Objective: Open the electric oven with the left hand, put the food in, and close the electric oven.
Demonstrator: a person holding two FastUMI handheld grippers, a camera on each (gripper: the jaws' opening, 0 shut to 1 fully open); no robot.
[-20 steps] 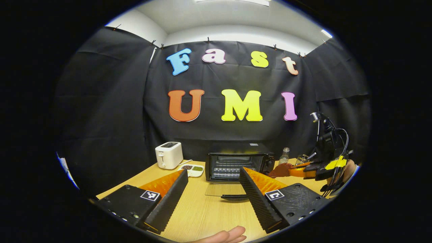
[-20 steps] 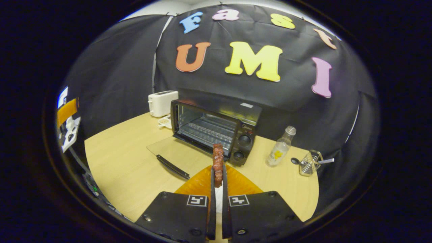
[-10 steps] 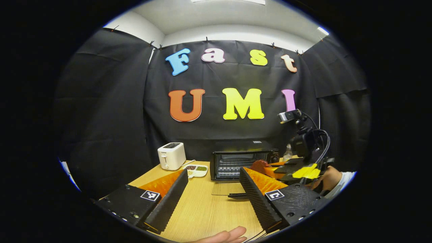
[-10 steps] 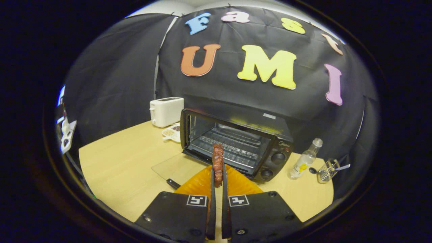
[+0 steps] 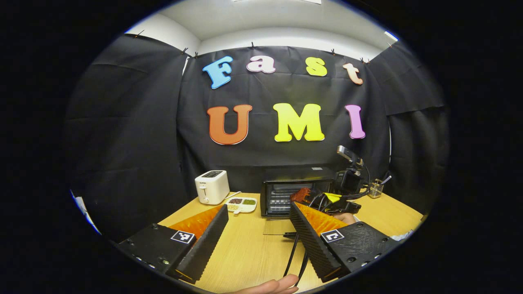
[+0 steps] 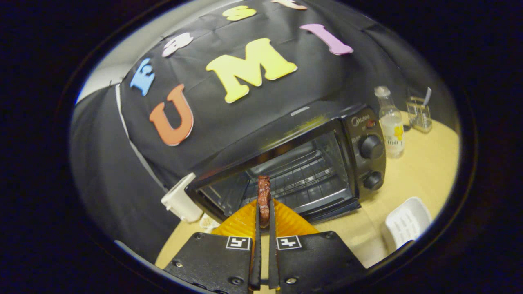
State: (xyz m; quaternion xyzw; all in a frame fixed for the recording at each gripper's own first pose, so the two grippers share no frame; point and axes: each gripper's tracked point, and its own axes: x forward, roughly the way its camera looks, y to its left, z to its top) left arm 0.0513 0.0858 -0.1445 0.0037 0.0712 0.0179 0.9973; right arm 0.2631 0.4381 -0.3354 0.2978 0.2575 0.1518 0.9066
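Right hand-held gripper (image 6: 264, 212) advanced, clamping knobbly meat strip (image 6: 264, 192) before wire-racked oven (image 6: 302, 171); left (image 5: 255, 228) wide open.

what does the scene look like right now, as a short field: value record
oven: door open, rack bare
oven door: lying flat toward the front
food: reddish-brown piece, clamped upright, at the oven mouth
right tongs: shut on the food
left tongs: open, holding nothing, back from the oven
toaster: left of the oven
bottle: right of the oven
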